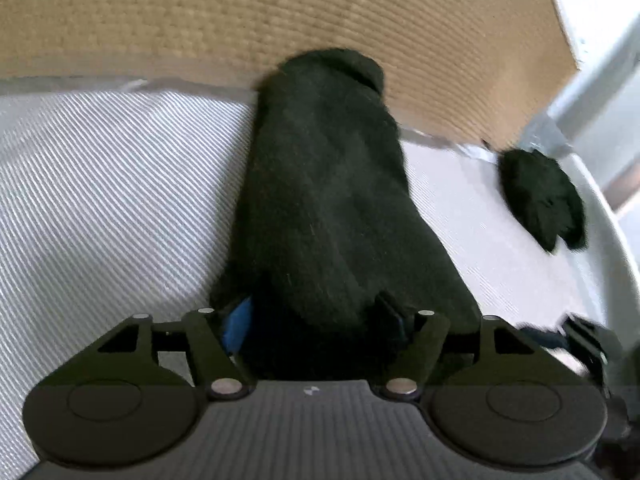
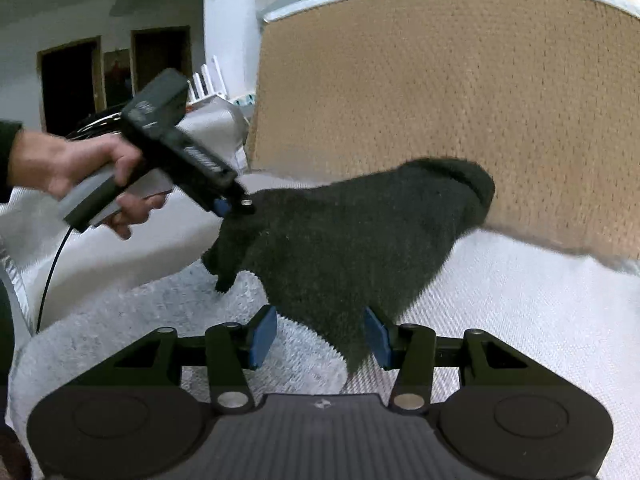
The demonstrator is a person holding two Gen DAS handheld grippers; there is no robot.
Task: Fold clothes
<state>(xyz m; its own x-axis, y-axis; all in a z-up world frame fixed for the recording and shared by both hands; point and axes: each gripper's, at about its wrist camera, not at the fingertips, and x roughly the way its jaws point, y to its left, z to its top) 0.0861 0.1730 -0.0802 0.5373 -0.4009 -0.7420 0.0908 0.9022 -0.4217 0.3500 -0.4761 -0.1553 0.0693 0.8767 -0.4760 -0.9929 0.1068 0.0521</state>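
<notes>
The left gripper [image 2: 236, 204], held in a person's hand [image 2: 92, 176], met the near end of a black sock [image 2: 352, 240], with the cloth bunched between its blue-padded fingers [image 1: 236, 326]; the sock's bulk hid whether the pads pressed on it or stood apart. The right gripper [image 2: 320, 336] rested low over the bed with its jaws spread, blue pads [image 2: 262, 336] clear on either side of the sock's pointed lower edge and gripping nothing. The sock stretched across a white ribbed bedspread [image 2: 520, 320], its far end lifted against a tan woven headboard [image 2: 460, 100]. From the left wrist camera, the same sock [image 1: 332, 208] ran away from the fingers toward the headboard [image 1: 240, 20], while a second, balled-up black sock [image 1: 540, 200] lay well apart to the right near the bedspread's [image 1: 100, 180] edge. A black cable [image 2: 52, 272] trailed down from the left gripper's handle.
</notes>
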